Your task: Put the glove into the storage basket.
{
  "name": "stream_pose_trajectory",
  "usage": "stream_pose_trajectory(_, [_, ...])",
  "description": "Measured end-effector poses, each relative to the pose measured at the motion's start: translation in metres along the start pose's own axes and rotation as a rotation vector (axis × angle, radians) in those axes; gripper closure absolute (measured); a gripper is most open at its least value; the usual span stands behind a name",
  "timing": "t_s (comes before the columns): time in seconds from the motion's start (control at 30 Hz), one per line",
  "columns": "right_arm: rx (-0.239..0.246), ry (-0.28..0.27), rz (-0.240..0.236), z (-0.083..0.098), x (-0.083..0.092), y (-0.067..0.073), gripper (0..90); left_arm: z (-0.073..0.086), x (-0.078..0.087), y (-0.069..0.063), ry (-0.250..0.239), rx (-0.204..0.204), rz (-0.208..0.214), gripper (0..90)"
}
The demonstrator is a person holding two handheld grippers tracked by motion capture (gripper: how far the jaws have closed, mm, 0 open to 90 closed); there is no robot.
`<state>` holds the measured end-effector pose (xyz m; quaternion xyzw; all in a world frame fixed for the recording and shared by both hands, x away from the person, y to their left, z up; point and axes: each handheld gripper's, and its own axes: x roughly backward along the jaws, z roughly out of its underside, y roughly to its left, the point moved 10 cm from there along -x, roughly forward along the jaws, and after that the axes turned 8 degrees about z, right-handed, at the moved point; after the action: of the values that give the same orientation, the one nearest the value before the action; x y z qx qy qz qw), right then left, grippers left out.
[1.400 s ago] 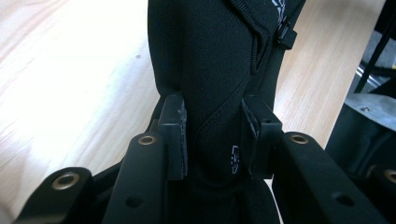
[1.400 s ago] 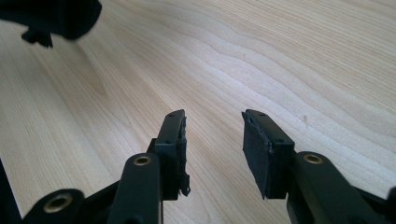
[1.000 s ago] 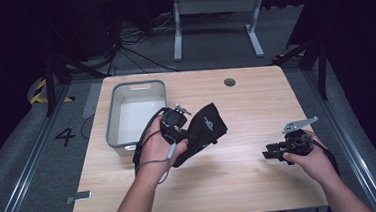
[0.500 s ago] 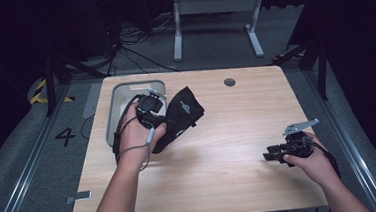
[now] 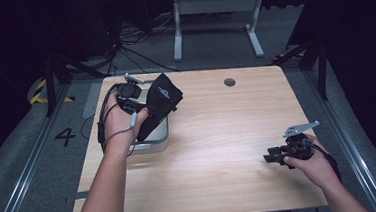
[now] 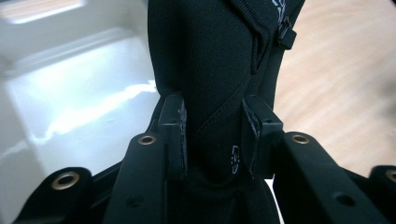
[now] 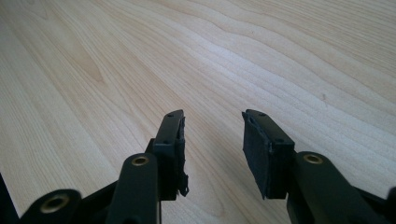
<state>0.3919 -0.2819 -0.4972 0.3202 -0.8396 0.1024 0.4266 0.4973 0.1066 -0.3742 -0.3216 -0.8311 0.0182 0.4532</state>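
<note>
Black fabric pouch [image 6: 219, 70] is clamped between the left tongs [image 6: 212, 140], held above the white bin [image 5: 159, 133] at the counter's [image 5: 228, 133] left edge. Right tongs [image 7: 212, 149] stand apart with nothing between them, low over bare wood near the counter's right front.

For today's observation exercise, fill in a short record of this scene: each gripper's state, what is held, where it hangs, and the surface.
left gripper: shut on the black pouch
black pouch position: above the white bin, at the table's left
right gripper: open, empty, over bare wood
surface: wooden table
</note>
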Motion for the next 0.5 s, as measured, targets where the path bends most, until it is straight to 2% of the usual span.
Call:
stream_pose_trajectory(0.1, [-0.004, 0.000, 0.000, 0.001, 0.000, 0.000, 59.3, -0.001, -0.001, 0.008, -0.013, 0.038, -0.003, 65.3])
stream_pose_trajectory(0.27, [-0.007, -0.002, 0.000, 0.001, -0.001, 0.000, 58.8, -0.001, -0.005, 0.030, -0.016, 0.085, -0.066, 65.4])
stream_pose_trajectory(0.5, [-0.003, 0.004, -0.005, 0.001, -0.004, 0.001, 58.7, -0.004, -0.013, 0.059, -0.036, 0.171, -0.096, 65.4])
